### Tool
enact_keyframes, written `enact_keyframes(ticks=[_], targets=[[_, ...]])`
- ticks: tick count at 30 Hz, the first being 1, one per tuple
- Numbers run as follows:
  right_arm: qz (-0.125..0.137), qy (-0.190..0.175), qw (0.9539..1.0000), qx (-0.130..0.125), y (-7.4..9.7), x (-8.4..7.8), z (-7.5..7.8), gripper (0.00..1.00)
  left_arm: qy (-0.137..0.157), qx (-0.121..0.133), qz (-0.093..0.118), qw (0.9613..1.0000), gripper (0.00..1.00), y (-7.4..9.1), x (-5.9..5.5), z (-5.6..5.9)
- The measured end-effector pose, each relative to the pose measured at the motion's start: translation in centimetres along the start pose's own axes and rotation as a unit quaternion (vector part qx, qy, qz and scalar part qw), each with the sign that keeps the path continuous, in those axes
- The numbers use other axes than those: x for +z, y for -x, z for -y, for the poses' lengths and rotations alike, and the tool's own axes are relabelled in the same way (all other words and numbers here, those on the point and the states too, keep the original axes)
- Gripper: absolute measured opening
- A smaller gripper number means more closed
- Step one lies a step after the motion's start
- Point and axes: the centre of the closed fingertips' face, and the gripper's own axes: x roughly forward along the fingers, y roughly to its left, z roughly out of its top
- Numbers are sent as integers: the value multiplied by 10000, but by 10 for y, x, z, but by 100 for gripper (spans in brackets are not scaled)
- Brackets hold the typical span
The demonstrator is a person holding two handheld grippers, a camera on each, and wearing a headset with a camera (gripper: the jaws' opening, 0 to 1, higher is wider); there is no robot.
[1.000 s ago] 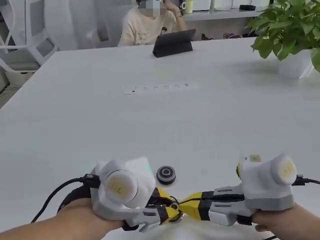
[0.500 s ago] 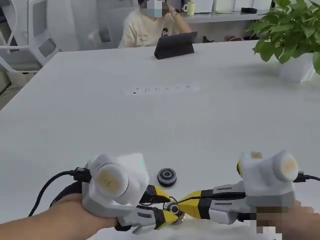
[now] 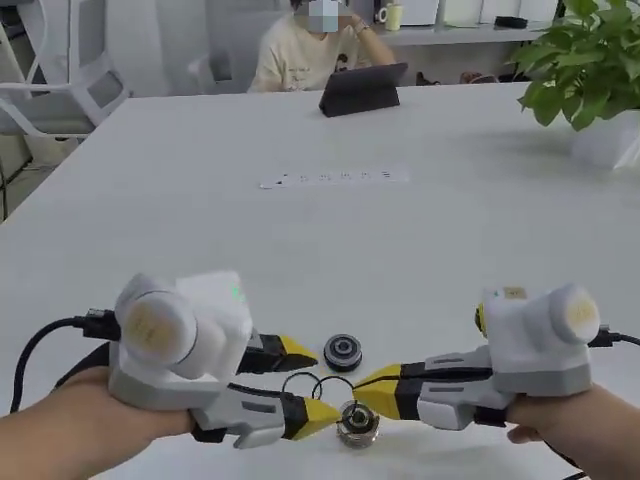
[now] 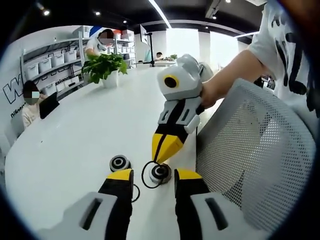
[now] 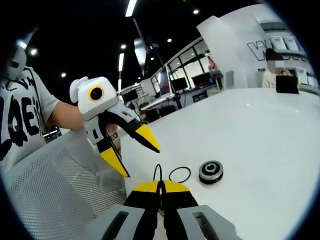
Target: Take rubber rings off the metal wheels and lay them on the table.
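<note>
My left gripper (image 3: 312, 381) (image 4: 152, 176) is open, its yellow tips wide apart on either side of a bare metal wheel (image 3: 357, 422) (image 4: 160, 173) that stands on the white table. My right gripper (image 3: 368, 385) (image 5: 160, 185) comes in from the right and is shut on a thin black rubber ring (image 3: 335, 388) (image 5: 157, 172) just beside that wheel. A second loose ring (image 3: 300, 384) (image 5: 179, 174) lies flat on the table. Another wheel (image 3: 343, 350) (image 5: 210, 171) (image 4: 120, 163), still dark-rimmed, sits a little farther out.
A person sits at the table's far end behind a dark tablet (image 3: 363, 88). A potted plant (image 3: 590, 60) stands at the back right. A row of small marks (image 3: 330, 178) lies mid-table. A mesh chair (image 4: 255, 150) is close behind the near edge.
The left gripper has opened and drawn back to the left, off the wheel. The ring now hangs in the right gripper beside the bare wheel. The camera has tilted slightly.
</note>
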Motion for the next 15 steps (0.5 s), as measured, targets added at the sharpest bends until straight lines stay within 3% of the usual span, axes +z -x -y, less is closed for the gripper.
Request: enact_keyframes(ticks=[15], targets=[[-222,88,9996,155,-24,7,4,0,179,287,34,9994,40,29,-12,-15]])
